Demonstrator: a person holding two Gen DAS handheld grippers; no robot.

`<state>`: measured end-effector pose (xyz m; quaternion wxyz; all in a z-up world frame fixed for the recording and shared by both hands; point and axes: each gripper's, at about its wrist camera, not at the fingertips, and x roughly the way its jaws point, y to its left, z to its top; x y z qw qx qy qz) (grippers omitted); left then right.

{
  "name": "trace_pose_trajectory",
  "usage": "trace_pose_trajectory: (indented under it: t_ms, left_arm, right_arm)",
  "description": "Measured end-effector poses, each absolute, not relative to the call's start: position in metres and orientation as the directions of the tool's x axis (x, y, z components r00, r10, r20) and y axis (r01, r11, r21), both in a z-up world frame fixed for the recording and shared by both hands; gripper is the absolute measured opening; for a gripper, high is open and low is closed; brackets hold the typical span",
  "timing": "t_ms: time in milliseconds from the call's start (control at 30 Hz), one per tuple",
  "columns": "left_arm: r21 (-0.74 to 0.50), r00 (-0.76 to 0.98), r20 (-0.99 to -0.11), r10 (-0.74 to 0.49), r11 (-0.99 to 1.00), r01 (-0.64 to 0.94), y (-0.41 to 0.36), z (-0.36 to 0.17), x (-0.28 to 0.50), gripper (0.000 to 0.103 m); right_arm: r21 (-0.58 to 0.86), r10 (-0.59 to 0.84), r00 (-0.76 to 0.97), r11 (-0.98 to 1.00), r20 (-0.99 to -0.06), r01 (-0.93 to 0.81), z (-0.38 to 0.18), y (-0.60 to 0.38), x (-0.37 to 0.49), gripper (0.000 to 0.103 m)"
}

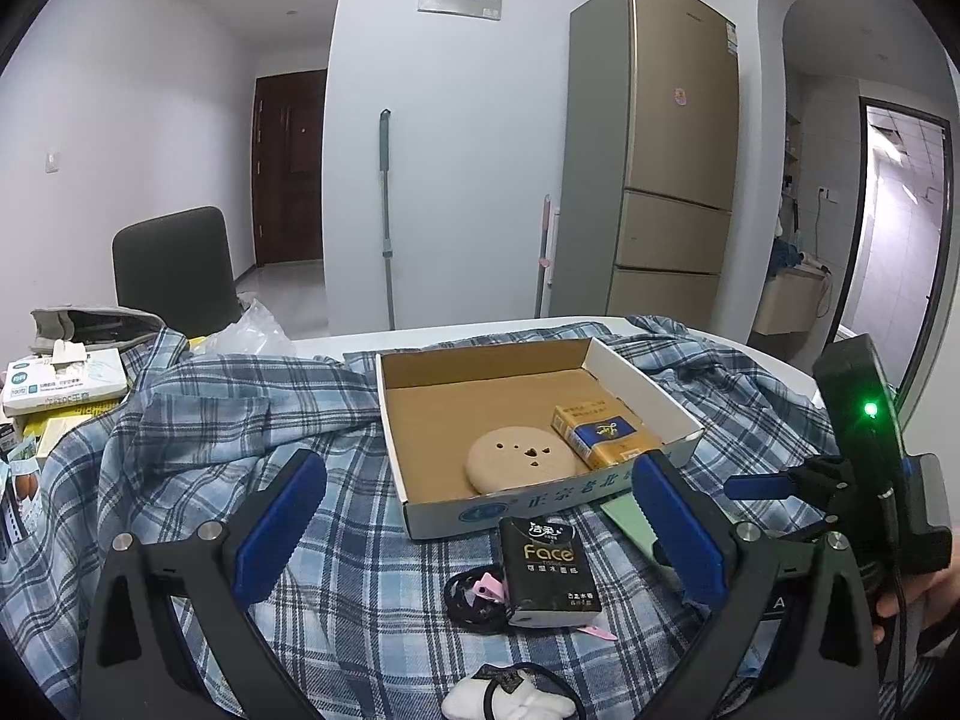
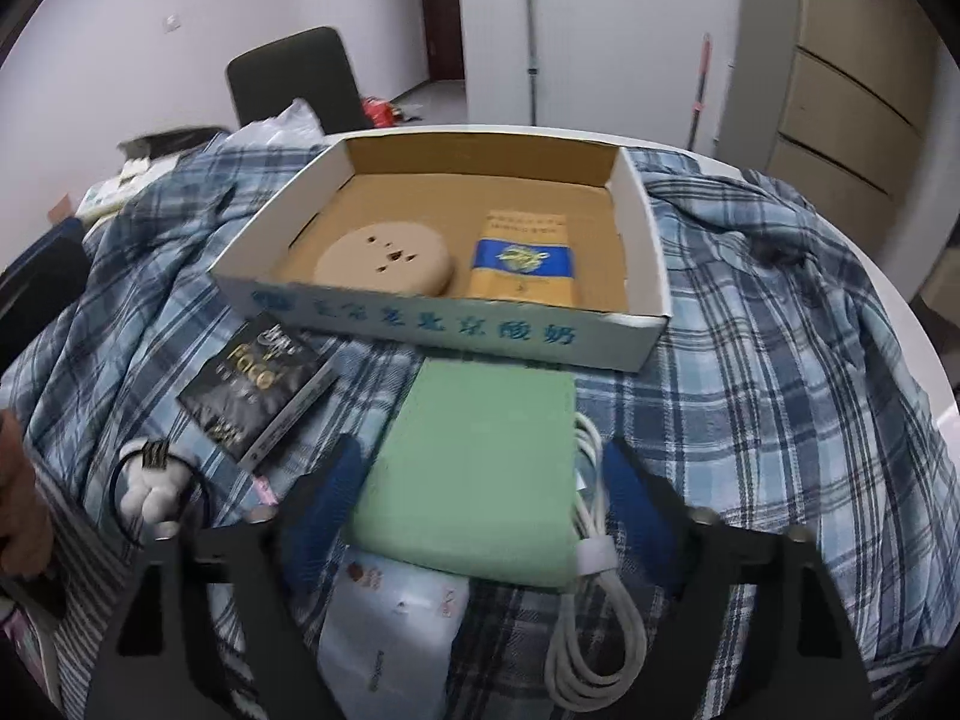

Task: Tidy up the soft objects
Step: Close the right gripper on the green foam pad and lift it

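A home: tall fridge (image 1: pixel 672 150), mop (image 1: pixel 386 210), dining chair (image 1: pixel 174 267), hallway door (image 1: pixel 288 168).

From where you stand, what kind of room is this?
Most likely a home dining area beside a kitchen: a tall fridge stands against the wall, a mop leans nearby, and a round table draped with a plaid shirt has a chair behind it.

White walls, gold fridge (image 1: pixel 672 144), dark wooden door (image 1: pixel 288 168) — grey chair (image 1: pixel 174 267), arched doorway (image 1: pixel 852 138).
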<state>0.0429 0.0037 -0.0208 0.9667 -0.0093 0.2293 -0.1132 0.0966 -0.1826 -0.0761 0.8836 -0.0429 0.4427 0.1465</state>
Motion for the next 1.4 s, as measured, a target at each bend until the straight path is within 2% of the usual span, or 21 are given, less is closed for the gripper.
trace_pose_trajectory:
  t_ms: [367,467,700,800,933,1067,1200,1300,1400]
  left_arm:
    - [-0.061,0.866,-0.449,-0.22,0.975,0.216,0.001,-0.023,0.044,0.103]
    - [-0.062,0.864,-0.453,-0.219,0.975,0.215,0.002,-0.024,0.046,0.103]
    - [-0.062,0.863,-0.453,-0.222,0.974,0.217,0.001,-0.024,0.046,0.103]
    - [-0.062,0.861,-0.456,-0.225,0.973,0.222,0.001,-0.024,0.046,0.103]
    - [-0.056,0.867,-0.444,-0.225,0.973,0.224,0.001,-0.023,0.043,0.103]
    - [-0.046,0.87,-0.44,-0.225,0.973,0.228,-0.002,-0.023,0.041,0.103]
    - [-0.052,0.869,-0.441,-0.225,0.973,0.225,-0.001,-0.023,0.042,0.103]
    - [-0.054,0.868,-0.442,-0.226,0.973,0.225,-0.001,-0.024,0.042,0.103]
    - [-0.054,0.866,-0.445,-0.228,0.972,0.229,-0.001,-0.025,0.043,0.103]
  right_arm:
    - [-0.005,0.17,0.525,0.949,-0.834,-0.315,-0.092,-0.165,0.103,0.086]
    - [-0.001,0.177,0.524,0.947,-0.833,-0.322,-0.091,-0.166,0.102,0.078]
    - [0.089,0.274,0.479,0.924,-0.834,-0.373,-0.072,-0.188,0.096,0.077]
    - [0.038,0.237,0.51,0.928,-0.827,-0.37,-0.059,-0.201,0.09,0.077]
    - [-0.001,0.17,0.477,0.941,-0.862,-0.338,-0.062,-0.219,0.091,0.081]
    - [-0.053,0.111,0.537,0.959,-0.836,-0.28,-0.061,-0.228,0.086,0.087]
    - [0.018,0.189,0.559,0.955,-0.808,-0.296,-0.057,-0.221,0.085,0.087]
    - [0.036,0.222,0.528,0.94,-0.819,-0.339,-0.058,-0.211,0.093,0.087]
    - [0.155,0.313,0.473,0.926,-0.823,-0.343,-0.058,-0.217,0.103,0.087]
